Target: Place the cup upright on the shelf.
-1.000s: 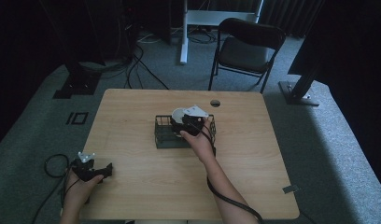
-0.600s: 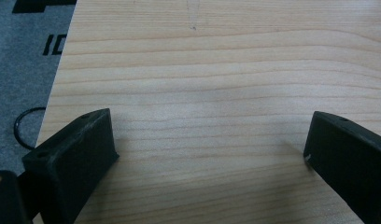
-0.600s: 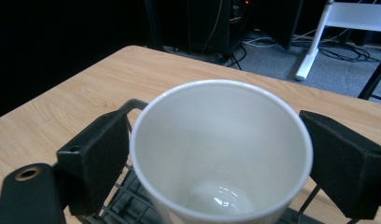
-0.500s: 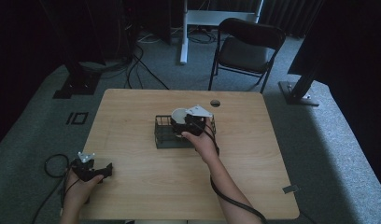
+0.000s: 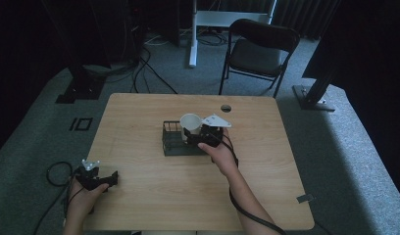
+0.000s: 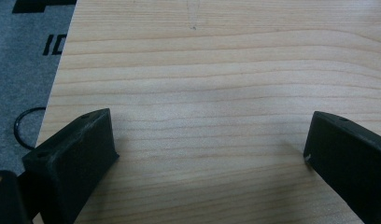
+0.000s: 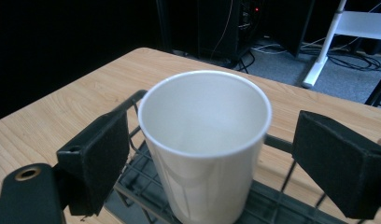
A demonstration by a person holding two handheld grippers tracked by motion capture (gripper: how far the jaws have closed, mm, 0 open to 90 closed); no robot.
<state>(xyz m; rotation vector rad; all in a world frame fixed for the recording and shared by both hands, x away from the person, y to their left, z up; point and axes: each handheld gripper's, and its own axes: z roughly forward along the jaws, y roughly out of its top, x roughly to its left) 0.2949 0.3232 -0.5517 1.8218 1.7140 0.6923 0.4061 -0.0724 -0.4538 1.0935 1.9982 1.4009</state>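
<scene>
Spread fingers [image 7: 95, 161] of the right gripper [image 7: 212, 172] flanked a white paper cup [image 7: 205, 140] in the black wire basket [image 5: 172, 142]; the left gripper [image 6: 212, 154] gaped, well left of that basket.

A dim lab or studio set up for recording.

A bare wooden table [image 5: 154, 196] is placed on grey carpet [image 5: 345, 161] and is enclosed by black curtains [image 5: 36, 44]. Cables [image 5: 149, 58] are run loose across the floor past the dark feet of equipment stands [image 5: 313, 95]. A black folding chair [image 5: 257, 51] and the white leg of a desk [image 5: 192, 34] are seen behind the table, and dark electronics with a small red light [image 7: 257, 9] are seen in the right gripper view.
</scene>
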